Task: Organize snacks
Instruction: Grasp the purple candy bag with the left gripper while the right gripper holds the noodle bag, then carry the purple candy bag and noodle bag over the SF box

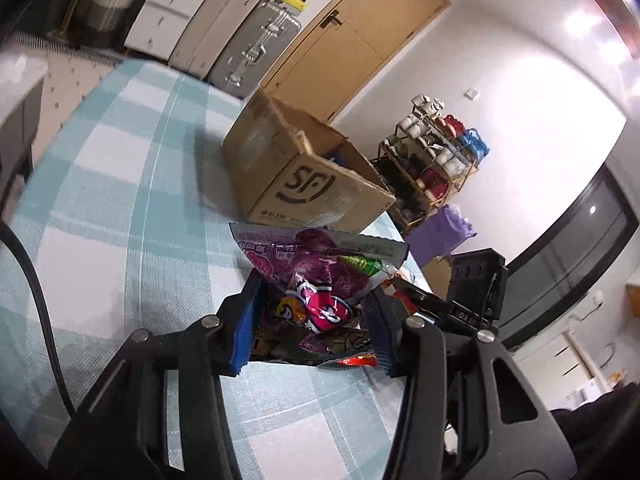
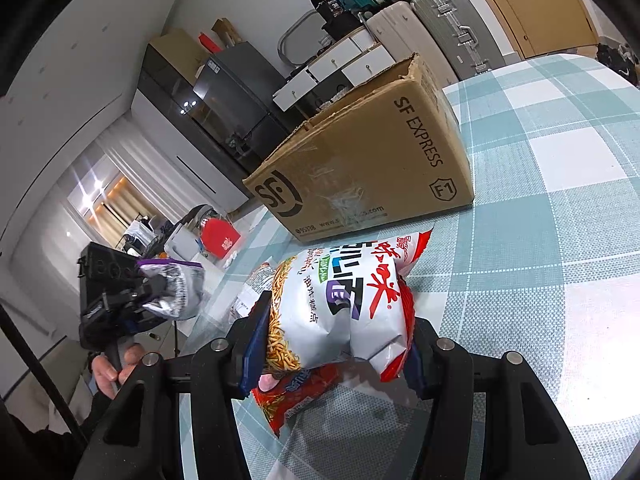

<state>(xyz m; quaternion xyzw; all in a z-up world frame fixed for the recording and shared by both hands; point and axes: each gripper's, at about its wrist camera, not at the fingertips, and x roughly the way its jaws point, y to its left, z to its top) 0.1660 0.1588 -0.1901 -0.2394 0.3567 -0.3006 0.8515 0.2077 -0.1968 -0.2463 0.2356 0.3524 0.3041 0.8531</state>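
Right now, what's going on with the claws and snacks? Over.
Left claw shut on purple snack bag. Right claw shut on white noodle snack bag. Cardboard box ahead, path unblocked.

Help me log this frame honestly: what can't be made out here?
- Inside of the cardboard box: right wrist view sees only its outer walls; left wrist view, a sliver.
- Lower part of the purple snack bag: hidden between the left hand-held gripper fingers.
- Shoe rack items: too small.
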